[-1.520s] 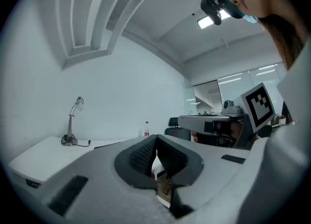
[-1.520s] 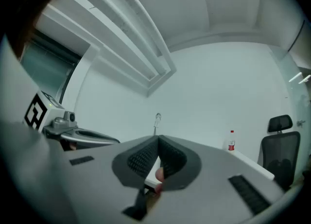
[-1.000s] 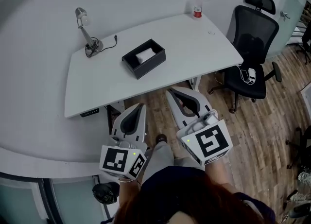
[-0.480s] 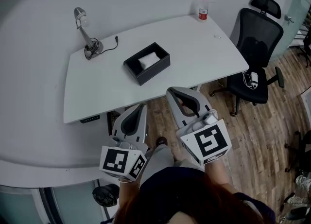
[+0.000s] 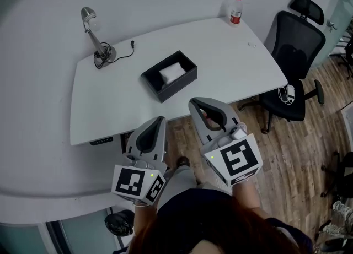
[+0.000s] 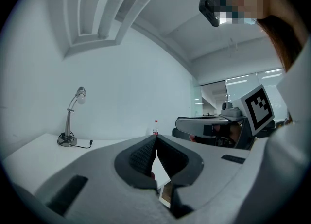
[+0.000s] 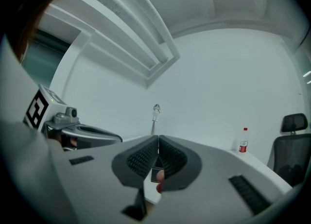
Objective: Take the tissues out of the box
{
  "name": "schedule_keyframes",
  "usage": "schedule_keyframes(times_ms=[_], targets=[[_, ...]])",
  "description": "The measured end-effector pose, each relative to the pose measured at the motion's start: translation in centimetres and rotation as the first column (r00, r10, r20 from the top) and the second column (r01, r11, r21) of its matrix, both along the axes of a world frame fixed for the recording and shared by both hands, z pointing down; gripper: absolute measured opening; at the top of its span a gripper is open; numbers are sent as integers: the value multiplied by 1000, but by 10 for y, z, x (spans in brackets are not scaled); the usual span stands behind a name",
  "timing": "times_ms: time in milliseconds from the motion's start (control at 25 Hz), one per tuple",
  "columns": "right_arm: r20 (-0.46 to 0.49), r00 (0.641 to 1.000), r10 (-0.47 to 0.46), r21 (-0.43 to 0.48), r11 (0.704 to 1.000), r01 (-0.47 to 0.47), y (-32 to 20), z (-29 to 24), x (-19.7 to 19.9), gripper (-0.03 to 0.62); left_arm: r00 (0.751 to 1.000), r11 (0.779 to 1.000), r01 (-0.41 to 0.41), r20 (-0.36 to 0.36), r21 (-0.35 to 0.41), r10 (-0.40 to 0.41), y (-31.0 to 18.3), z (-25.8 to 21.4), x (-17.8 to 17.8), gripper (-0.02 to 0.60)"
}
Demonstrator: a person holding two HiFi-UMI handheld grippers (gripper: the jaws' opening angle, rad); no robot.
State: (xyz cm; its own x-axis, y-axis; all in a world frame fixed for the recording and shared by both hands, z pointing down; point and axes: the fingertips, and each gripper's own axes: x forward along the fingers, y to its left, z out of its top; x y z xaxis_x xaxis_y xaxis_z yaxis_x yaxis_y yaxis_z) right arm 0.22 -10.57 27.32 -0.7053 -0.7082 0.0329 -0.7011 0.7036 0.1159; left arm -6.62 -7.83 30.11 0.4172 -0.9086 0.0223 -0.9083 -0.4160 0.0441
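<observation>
The open black box [image 5: 179, 85] sat mid-table [image 5: 220, 54], with white tissues [image 5: 171, 72] bunched inside it. Both grippers were held low off the table's near edge, well apart from the box and pointing toward it. The left gripper [image 5: 157, 120] had its jaws together on nothing, and so did the right gripper [image 5: 194, 103].

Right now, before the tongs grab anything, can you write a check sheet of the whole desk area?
Surface: white table.
Job's things: black box open, white tissues inside.
Clutter: desk lamp, bottle at the far corner.
Grippers: left tongs and right tongs shut, empty, short of the table.
Cables: lamp cord lying on the table.
Surroundings: black office chair, wood floor.
</observation>
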Motion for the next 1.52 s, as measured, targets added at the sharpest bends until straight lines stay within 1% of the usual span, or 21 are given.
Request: schedule_keyframes(times_ms=[320,840,1160,1520], targets=[[-43,999,6,-13,1000,-6,-31,8,-14,20,1000,1000,-5,-15,-9,5,-30,4,-13,21],[-110,994,17,-63,998,-25,-83,23,-44,48,999,999,-16,-46,-30,15,-79,10,-46,21],[-164,986,19,-109,993,-37,-113,41,-61,81,997,998,-25,-71,-54,21,-110,18,-65,21],[-232,973,19,-163,985,-58,-144,63,-78,114,994,995,-56,-96,-81,49,-142,31,-80,21]])
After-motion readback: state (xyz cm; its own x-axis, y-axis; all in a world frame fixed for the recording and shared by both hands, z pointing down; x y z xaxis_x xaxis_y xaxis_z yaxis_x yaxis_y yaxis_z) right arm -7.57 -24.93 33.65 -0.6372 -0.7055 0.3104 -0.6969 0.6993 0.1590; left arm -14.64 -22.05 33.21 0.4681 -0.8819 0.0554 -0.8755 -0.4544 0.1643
